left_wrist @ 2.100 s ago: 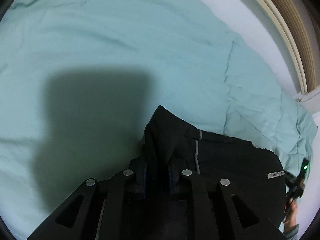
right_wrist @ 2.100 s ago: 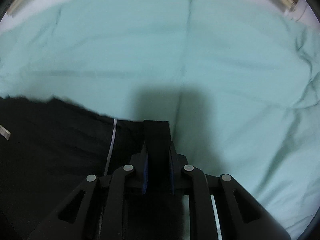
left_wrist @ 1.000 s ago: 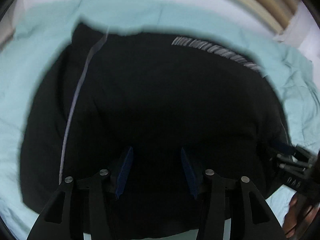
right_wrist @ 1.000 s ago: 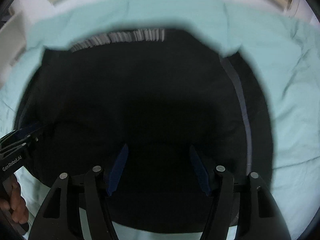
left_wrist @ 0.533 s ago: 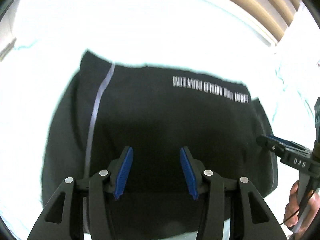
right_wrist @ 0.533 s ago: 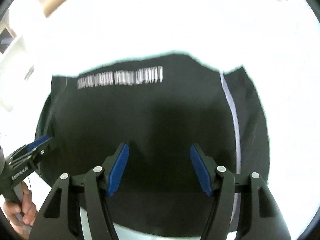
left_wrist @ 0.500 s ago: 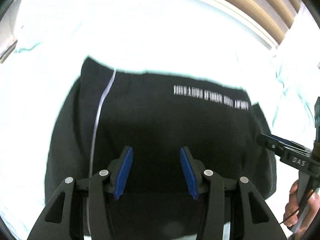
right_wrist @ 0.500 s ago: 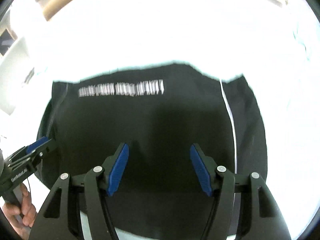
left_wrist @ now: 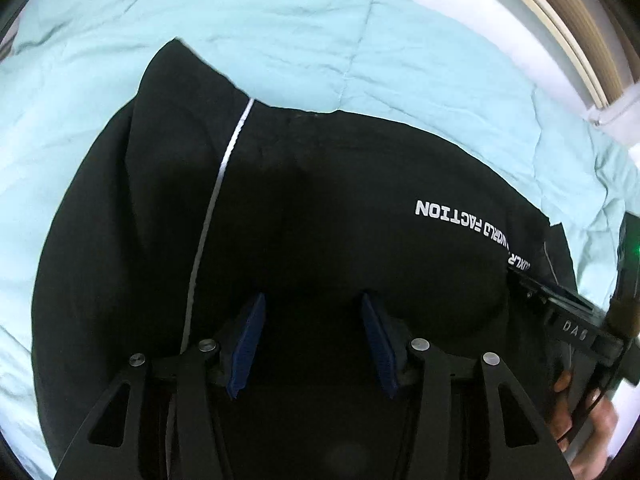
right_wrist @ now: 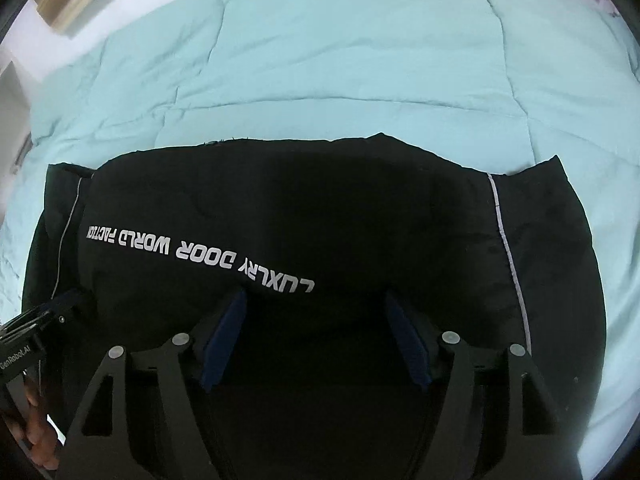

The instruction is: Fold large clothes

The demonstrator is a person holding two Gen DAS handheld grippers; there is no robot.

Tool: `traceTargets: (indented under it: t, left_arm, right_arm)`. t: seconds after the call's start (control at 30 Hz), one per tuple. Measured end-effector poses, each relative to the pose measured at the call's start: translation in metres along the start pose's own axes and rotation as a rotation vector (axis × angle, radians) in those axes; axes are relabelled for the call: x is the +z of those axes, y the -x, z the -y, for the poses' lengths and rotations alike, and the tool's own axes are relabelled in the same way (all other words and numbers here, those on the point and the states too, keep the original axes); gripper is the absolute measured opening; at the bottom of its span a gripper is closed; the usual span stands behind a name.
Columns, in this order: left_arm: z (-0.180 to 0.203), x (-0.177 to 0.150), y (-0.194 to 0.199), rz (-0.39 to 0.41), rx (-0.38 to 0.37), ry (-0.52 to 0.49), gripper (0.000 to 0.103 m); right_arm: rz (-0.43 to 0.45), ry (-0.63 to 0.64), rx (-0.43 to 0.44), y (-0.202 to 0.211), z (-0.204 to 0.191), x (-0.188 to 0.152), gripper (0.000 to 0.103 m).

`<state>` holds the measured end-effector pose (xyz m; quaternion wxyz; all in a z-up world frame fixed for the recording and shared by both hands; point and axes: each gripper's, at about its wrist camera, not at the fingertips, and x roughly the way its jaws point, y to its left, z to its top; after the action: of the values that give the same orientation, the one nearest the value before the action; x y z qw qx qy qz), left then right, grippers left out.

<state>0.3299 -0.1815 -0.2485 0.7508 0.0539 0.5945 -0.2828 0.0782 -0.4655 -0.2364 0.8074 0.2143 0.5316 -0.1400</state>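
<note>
A black garment [left_wrist: 320,208] with white lettering and thin grey stripes lies folded flat on a light teal bed cover [left_wrist: 280,32]. It also shows in the right wrist view [right_wrist: 320,208]. My left gripper [left_wrist: 316,344] is open and empty, hovering over the garment's near part. My right gripper [right_wrist: 316,336] is open and empty, over the near middle of the garment. The right gripper's body [left_wrist: 572,320] shows at the right edge of the left wrist view, and the left gripper's body [right_wrist: 28,340] at the left edge of the right wrist view.
The teal bed cover [right_wrist: 340,60] spreads beyond the garment on all far sides. A wooden bed frame edge [left_wrist: 568,28] and a white wall run along the far right. A hand [left_wrist: 588,440] holds the right gripper.
Both grippers were shut on the garment's edges 2.1 s ago; they have let go and opened. The garment now lies folded flat, and both grippers have drawn back slightly over it.
</note>
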Motion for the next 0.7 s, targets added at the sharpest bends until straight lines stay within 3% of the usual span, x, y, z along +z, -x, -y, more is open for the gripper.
traceTargets:
  t: [0.2,0.43,0.7]
  left_arm:
    - [-0.011,-0.010,0.037,0.051,-0.066,-0.001,0.053]
    - [-0.027,-0.025,0.090,0.157,0.001,-0.023,0.053]
    - [-0.073,-0.035,0.114,0.193,0.059,0.066,0.053]
  right_arm:
    - [0.037,-0.011,0.071,0.038,0.011,-0.011,0.073]
    - [0.073,-0.077,0.101,0.084,0.056,-0.052,0.074]
    - [0.115,-0.132,0.048,0.122,0.102,-0.076,0.080]
